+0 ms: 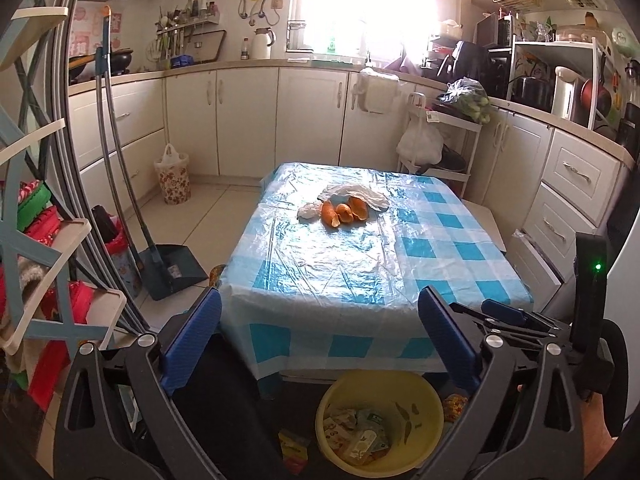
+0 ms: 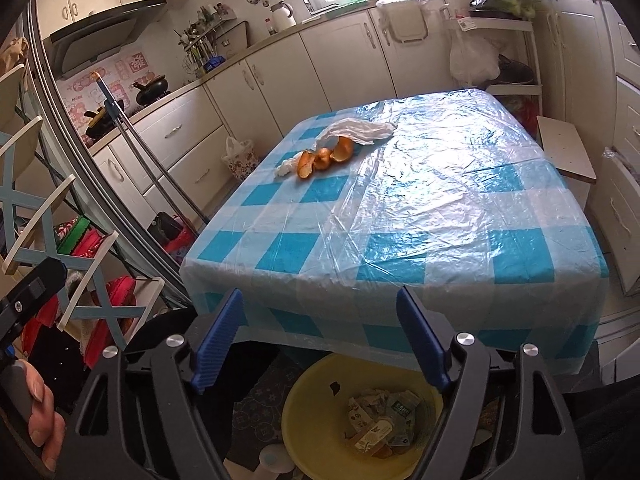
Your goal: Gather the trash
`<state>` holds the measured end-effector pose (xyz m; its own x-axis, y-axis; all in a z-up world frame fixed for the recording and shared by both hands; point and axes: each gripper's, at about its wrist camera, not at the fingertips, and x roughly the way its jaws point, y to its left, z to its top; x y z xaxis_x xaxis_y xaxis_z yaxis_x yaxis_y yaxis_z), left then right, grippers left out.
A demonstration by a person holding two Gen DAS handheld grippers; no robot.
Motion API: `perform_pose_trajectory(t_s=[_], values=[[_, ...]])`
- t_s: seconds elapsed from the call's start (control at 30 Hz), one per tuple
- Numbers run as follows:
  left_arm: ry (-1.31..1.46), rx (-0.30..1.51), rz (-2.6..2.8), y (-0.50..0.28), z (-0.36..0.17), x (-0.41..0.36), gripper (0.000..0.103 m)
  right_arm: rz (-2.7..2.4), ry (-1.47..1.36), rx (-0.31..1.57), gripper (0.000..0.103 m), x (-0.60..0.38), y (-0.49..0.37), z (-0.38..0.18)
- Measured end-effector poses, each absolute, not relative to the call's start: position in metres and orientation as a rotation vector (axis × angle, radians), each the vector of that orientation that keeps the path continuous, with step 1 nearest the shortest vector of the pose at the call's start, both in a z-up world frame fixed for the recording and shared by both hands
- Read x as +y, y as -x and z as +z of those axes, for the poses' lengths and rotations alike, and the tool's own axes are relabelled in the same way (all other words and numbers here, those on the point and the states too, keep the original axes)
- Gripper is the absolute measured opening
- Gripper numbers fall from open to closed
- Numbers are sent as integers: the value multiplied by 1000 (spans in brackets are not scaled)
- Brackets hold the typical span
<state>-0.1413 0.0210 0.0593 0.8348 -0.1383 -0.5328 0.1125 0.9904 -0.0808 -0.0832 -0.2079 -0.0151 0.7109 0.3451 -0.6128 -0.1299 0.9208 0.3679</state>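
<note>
I count three pieces of orange peel [image 1: 344, 213] [image 2: 325, 155] on the table [image 1: 360, 264] [image 2: 400, 220], lying close together, well ahead of both grippers. Just beside the peels, on their left, there is one small crumpled white tissue [image 1: 309, 211] [image 2: 286, 168]. Behind them lies one thin white plastic bag [image 1: 358, 194] [image 2: 360, 130], touching the peels.

My left gripper [image 1: 320, 340] is spread wide and holds nothing; its two blue pads [image 1: 192, 340] are far apart and touch nothing. My right gripper [image 2: 318, 336] is also spread wide and empty, with the near edge of the table between its fingers in the view.

Below both grippers, on the floor in front of the table, stands one yellow bucket [image 1: 428, 412] [image 2: 304, 412]. Inside it I see several crumpled wrappers and paper pieces [image 1: 356, 436] [image 2: 384, 420]; I cannot count them exactly.

Far ahead to the left, near the cabinets, one flowered bin [image 1: 173, 178] [image 2: 240, 160] stands with a white bag inside.
</note>
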Motion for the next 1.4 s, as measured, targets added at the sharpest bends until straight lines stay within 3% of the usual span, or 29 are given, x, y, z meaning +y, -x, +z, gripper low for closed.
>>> perform_pose_trajectory(t_s=[1.4], values=[[-17,527,-80,151,64,22,96,159,-294,635,79,-220,95,-1]])
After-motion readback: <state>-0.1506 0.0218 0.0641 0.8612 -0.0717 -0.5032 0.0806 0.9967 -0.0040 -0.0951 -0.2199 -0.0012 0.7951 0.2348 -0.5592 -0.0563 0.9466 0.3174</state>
